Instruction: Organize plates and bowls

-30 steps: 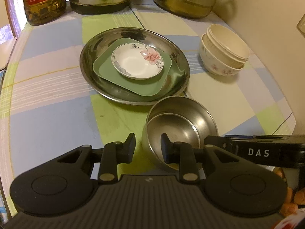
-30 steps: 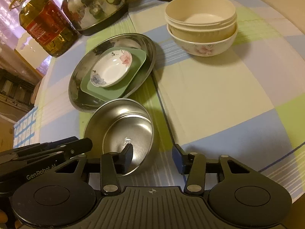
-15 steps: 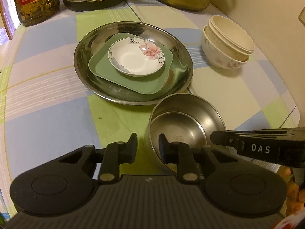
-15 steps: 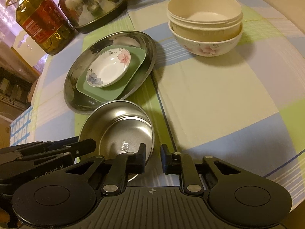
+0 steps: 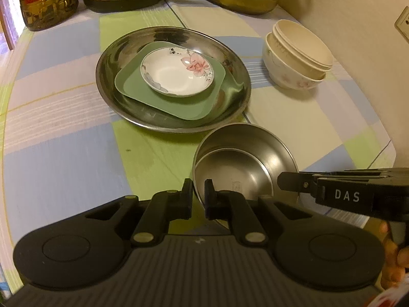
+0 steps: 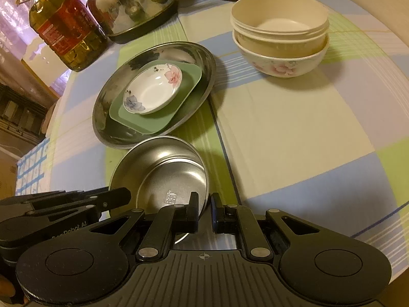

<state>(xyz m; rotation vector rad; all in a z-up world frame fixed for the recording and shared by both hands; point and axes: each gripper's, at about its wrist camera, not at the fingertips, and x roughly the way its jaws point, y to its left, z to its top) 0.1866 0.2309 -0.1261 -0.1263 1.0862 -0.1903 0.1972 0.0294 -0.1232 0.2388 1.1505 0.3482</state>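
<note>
At the table's near edge we have both the left gripper point(image 5: 198, 196) and right gripper point(image 6: 204, 213) with jaws closing on opposite rims of the steel bowl point(image 5: 245, 158), not yet stacked, while beyond it the steel plate point(image 5: 112, 76) already carries a green dish point(image 5: 179, 105) and saucer point(image 5: 176, 73), and the cream bowls point(image 5: 299, 56) sit nested toward the far right edge.

A round stainless-steel bowl point(image 5: 245, 163) sat upright on the checked cloth, nearest the cameras, its rim just beside the wide, shallow stainless-steel dish point(image 5: 173, 76). Inside that dish lay a flat green square plate with rounded corners point(image 5: 170, 83), and on it rested a small white saucer painted with a pink flower point(image 5: 177, 71). Well apart, toward the wall, two cream bowls were nested in a white flowered bowl point(image 6: 281, 33).
</note>
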